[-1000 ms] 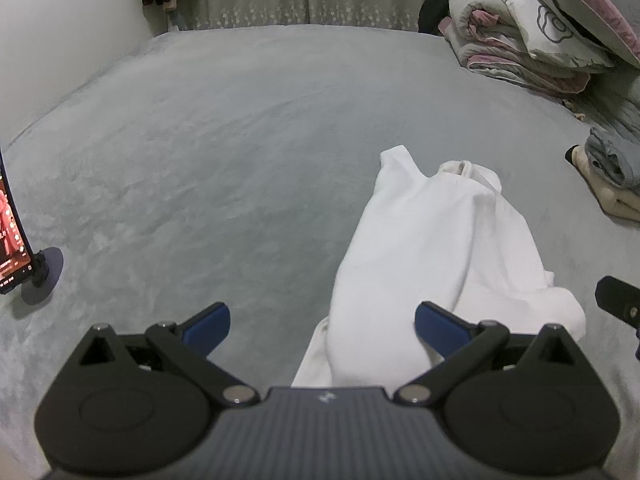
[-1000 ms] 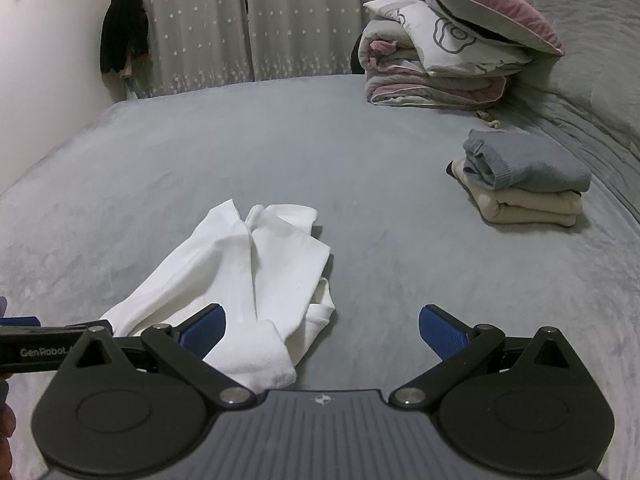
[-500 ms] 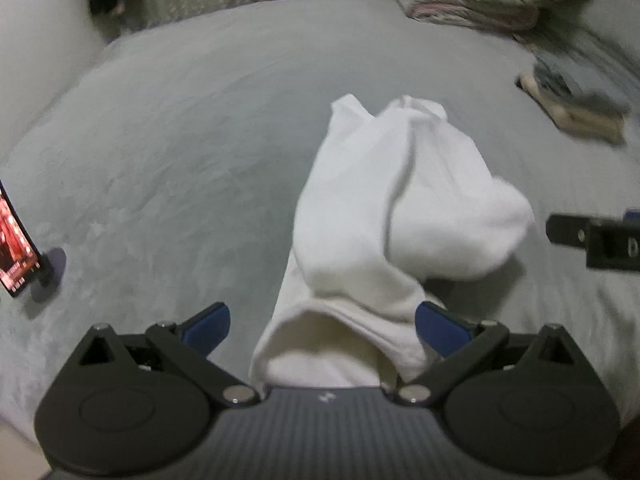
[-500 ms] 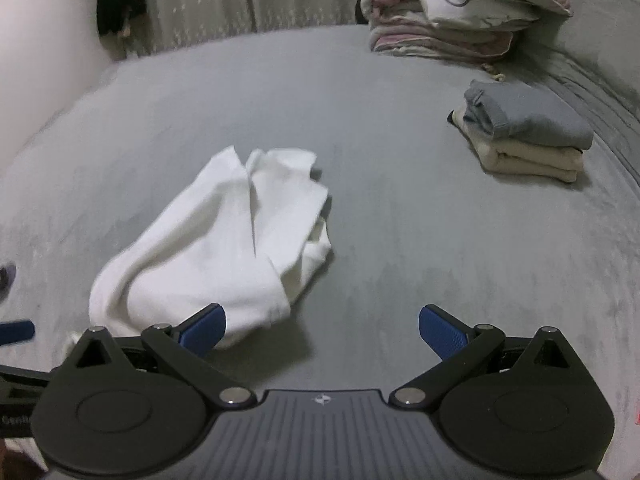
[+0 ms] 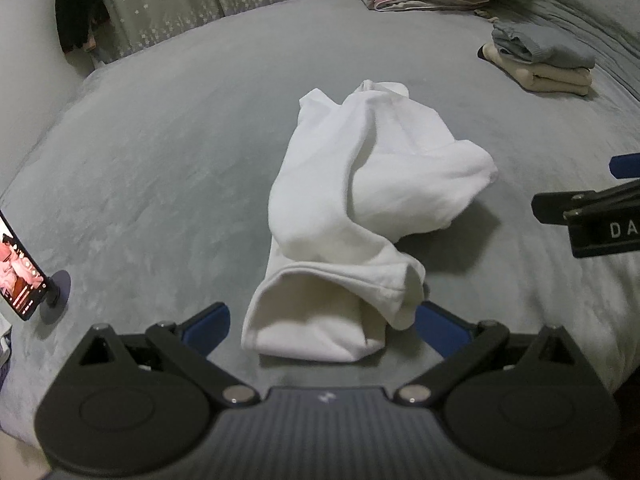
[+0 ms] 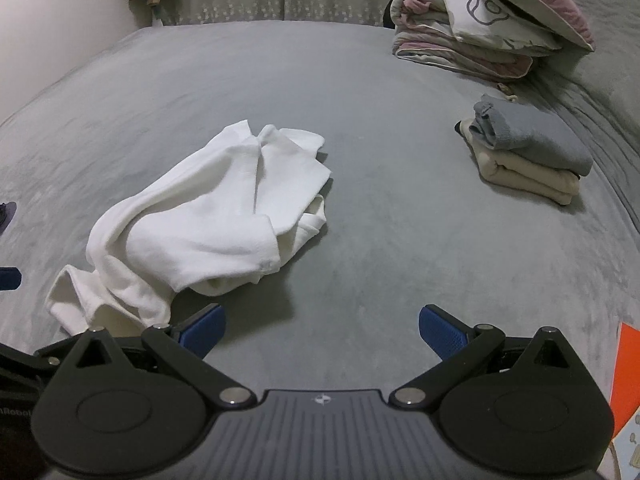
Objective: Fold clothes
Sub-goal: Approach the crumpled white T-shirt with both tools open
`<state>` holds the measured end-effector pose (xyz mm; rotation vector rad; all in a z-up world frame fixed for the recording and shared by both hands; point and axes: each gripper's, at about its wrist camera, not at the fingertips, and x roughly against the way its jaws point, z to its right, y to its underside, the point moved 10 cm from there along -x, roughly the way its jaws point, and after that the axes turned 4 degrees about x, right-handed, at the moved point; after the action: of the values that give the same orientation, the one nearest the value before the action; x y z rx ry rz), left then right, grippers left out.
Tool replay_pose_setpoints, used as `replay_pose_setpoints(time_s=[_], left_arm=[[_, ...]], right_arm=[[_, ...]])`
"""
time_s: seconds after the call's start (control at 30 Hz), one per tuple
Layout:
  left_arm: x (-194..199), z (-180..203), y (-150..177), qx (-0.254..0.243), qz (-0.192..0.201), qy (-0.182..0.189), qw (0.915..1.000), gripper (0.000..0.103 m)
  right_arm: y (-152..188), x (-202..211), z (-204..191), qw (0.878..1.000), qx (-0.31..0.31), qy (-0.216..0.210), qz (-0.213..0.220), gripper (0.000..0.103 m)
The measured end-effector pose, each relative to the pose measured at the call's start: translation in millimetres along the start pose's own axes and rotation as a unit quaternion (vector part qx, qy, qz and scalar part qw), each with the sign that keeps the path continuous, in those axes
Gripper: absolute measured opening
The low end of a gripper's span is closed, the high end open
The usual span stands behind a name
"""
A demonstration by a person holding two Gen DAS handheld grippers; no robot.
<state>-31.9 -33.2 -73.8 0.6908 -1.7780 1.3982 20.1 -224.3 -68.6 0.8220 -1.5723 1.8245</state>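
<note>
A white garment [image 5: 360, 196] lies crumpled in a loose roll on the grey bed [image 5: 160, 160]. Its near open hem sits between the blue pads of my left gripper [image 5: 322, 326], which is open and holds nothing. In the right wrist view the same white garment [image 6: 208, 220] lies left of centre. My right gripper [image 6: 320, 330] is open over bare bedcover, with the garment's near end just beyond its left pad [image 6: 202, 328]. At the right edge of the left wrist view, part of the right gripper [image 5: 592, 216] shows.
A folded stack of grey and beige clothes [image 6: 528, 152] rests at the right. Folded quilts and a pink pillow [image 6: 488, 28] are piled at the far right by the curtain. A phone on a stand [image 5: 24, 264] sits at the left. An orange object [image 6: 628, 380] shows at the lower right.
Both grippers drew back and rose, so the garment now lies farther ahead and more centred in the left view. The garment's near part has slumped into a rounder roll. Both grippers stayed open.
</note>
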Motion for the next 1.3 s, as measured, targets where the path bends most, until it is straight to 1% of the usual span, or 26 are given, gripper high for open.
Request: replay_pose_setpoints(time_s=[0.2, 0.47, 0.8, 1.3], left_arm=[[-1.8, 0.7, 0.6, -0.001, -0.002, 0.001, 1.0000, 0.103], [-3.6, -0.4, 1.8, 0.001, -0.003, 0.005, 1.0000, 0.103], [-7.3, -1.2, 3.0, 0.002, -0.010, 0.009, 0.9999, 0.103], [-12.5, 4.2, 5.4, -0.004, -0.018, 0.015, 0.9997, 0.103]], right_arm=[[-1.9, 1.0, -3.7, 1.000, 0.007, 0.001, 0.004, 0.103], [-0.5, -3.3, -6.6, 1.000, 0.015, 0.005, -0.001, 0.103], [-1.0, -3.2, -16.0, 1.000, 0.028, -0.001, 0.000, 0.103], [1.5, -6.6, -19.1, 0.999, 0.030, -0.010, -0.009, 0.103]])
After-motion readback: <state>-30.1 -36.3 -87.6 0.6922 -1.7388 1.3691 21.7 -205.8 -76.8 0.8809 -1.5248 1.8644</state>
